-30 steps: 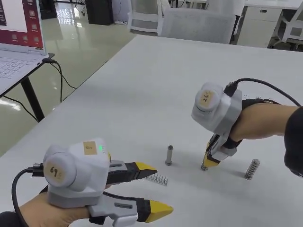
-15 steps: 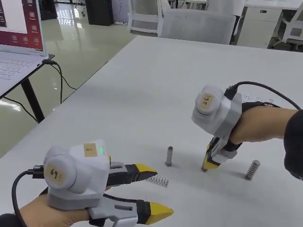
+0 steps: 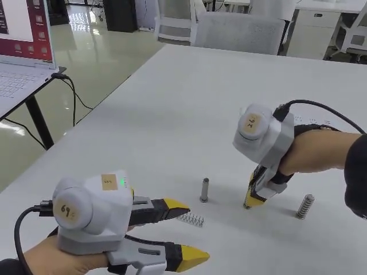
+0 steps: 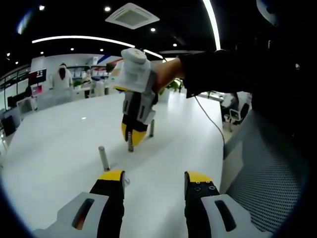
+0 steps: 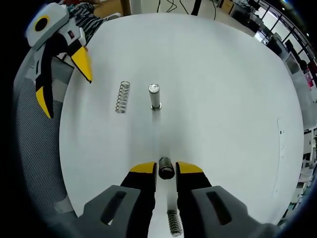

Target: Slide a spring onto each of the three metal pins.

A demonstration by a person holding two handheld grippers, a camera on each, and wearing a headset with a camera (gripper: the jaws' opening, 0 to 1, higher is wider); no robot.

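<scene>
Three metal pins stand on the white table (image 3: 172, 114). A bare pin (image 3: 205, 189) (image 5: 154, 96) (image 4: 103, 157) stands in the middle, and a loose spring (image 3: 192, 219) (image 5: 122, 96) lies beside it. My right gripper (image 3: 251, 201) (image 5: 167, 171) (image 4: 133, 139) points straight down, shut on a spring (image 5: 166, 167) that sits over the second pin. The third pin at the right wears a spring (image 3: 305, 206) (image 5: 172, 222) (image 4: 152, 128). My left gripper (image 3: 189, 232) (image 4: 154, 177) (image 5: 67, 87) hovers open and empty, just short of the loose spring.
A laptop (image 3: 20, 51) sits on a side table at the left, with a cable (image 3: 77, 94) hanging from it. The table's left edge runs diagonally close to my left hand. Chairs (image 3: 235, 26) stand beyond the far end.
My right gripper has sunk very slightly over its pin. The left gripper and the loose spring have stayed put.
</scene>
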